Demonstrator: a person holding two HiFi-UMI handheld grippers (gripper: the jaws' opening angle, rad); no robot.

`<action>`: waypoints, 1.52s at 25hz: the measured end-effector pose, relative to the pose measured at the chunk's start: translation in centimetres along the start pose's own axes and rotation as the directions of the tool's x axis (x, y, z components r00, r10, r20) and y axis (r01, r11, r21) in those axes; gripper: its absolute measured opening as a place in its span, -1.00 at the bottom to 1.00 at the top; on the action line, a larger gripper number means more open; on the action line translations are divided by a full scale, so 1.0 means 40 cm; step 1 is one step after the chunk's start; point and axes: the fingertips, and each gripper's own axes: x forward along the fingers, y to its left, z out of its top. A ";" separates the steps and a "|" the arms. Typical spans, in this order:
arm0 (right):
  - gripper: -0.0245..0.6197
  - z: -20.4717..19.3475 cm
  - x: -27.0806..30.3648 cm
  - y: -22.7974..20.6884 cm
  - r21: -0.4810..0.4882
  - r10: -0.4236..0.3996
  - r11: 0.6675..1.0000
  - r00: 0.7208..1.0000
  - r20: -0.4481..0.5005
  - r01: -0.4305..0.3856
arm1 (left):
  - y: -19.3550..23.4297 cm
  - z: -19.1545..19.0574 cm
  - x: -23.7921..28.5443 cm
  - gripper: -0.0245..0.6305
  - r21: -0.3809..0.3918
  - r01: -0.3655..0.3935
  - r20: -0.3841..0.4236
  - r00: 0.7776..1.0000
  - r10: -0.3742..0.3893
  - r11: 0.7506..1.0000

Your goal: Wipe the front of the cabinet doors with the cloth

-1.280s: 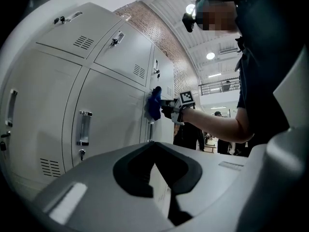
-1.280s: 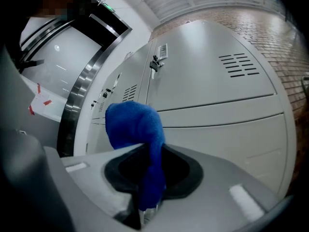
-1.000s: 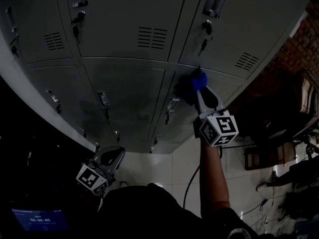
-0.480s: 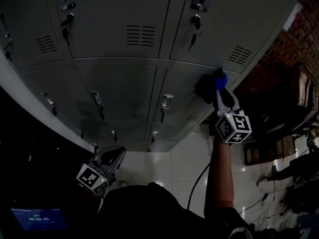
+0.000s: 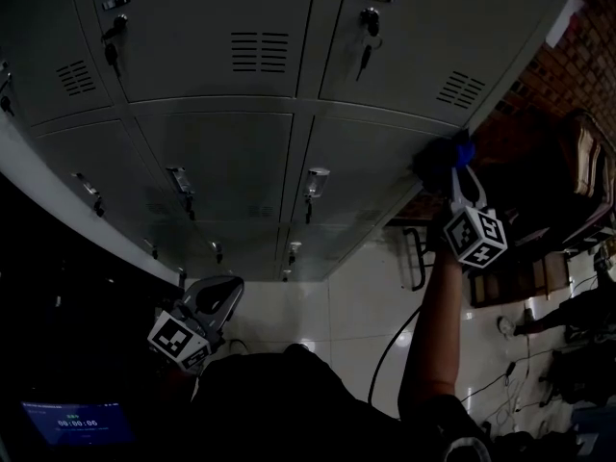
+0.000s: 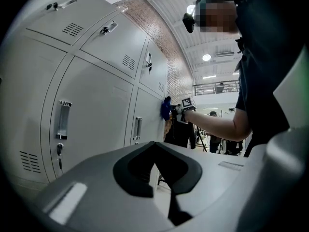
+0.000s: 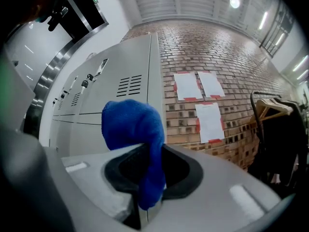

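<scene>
The blue cloth [image 7: 133, 129] is clamped between the jaws of the right gripper [image 5: 461, 169], which are closed tightly on it. Its long axis runs along the jaws. The thick, bunched end points forward to the cabinet, and a narrow tail hangs back through the pads. The fabric looks soft and fluffy, with a short pile.

In the head view the cloth is pressed on the cabinet door [image 5: 385, 166] at the far right edge of the cabinet, just beside the brick wall [image 7: 227, 57]. The doors are made of smooth grey sheet metal, flat and rectangular. Each one is fitted with a louvred vent [image 5: 258, 52] and a recessed handle [image 6: 63, 120]. Paper sheets [image 7: 210, 122] are fixed on the bricks.

The left gripper [image 6: 159, 168] is held low, well apart from the doors. Its jaws are together and nothing is seen between them.
</scene>
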 end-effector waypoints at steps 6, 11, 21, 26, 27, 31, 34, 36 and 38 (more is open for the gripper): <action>-0.71 0.006 -0.032 0.002 -0.024 -0.027 0.999 1.000 0.006 0.027 | -0.008 -0.005 -0.015 -0.93 -0.006 0.004 0.001 1.000 -0.004 1.000; -0.71 0.017 -0.085 0.111 -0.023 0.053 0.998 0.998 0.031 -0.053 | -0.014 -0.006 -0.038 -0.93 -0.006 0.013 0.005 1.000 -0.013 1.000; -0.71 -0.063 -0.068 0.469 -0.012 0.326 0.945 0.945 -0.034 -0.327 | 0.000 -0.012 -0.113 -0.93 -0.010 -0.004 0.018 1.000 0.004 1.000; -0.71 -0.104 -0.016 0.579 -0.006 0.401 0.916 0.913 -0.070 -0.402 | -0.003 -0.020 -0.150 -0.93 -0.015 -0.027 0.014 1.000 0.028 1.000; -0.71 -0.108 -0.003 0.595 -0.007 0.414 0.909 0.907 -0.076 -0.416 | -0.001 -0.020 -0.158 -0.93 -0.014 -0.034 0.014 0.999 0.034 0.999; -0.71 -0.133 0.049 0.626 -0.017 0.426 0.902 0.898 -0.112 -0.431 | 0.005 -0.014 -0.190 -0.93 -0.015 -0.066 0.018 0.998 0.066 0.998; -0.71 -0.147 0.079 0.608 -0.006 0.398 0.916 0.909 -0.125 -0.402 | 0.010 -0.022 -0.212 -0.93 -0.024 -0.093 0.007 0.996 0.093 0.995; -0.71 -0.150 0.088 0.600 0.006 0.401 0.915 0.907 -0.129 -0.403 | 0.010 -0.026 -0.217 -0.93 -0.027 -0.103 -0.001 0.995 0.103 0.994; -0.71 -0.150 0.090 0.595 0.001 0.412 0.910 0.901 -0.134 -0.415 | 0.008 -0.023 -0.212 -0.93 -0.020 -0.104 0.000 0.995 0.104 0.994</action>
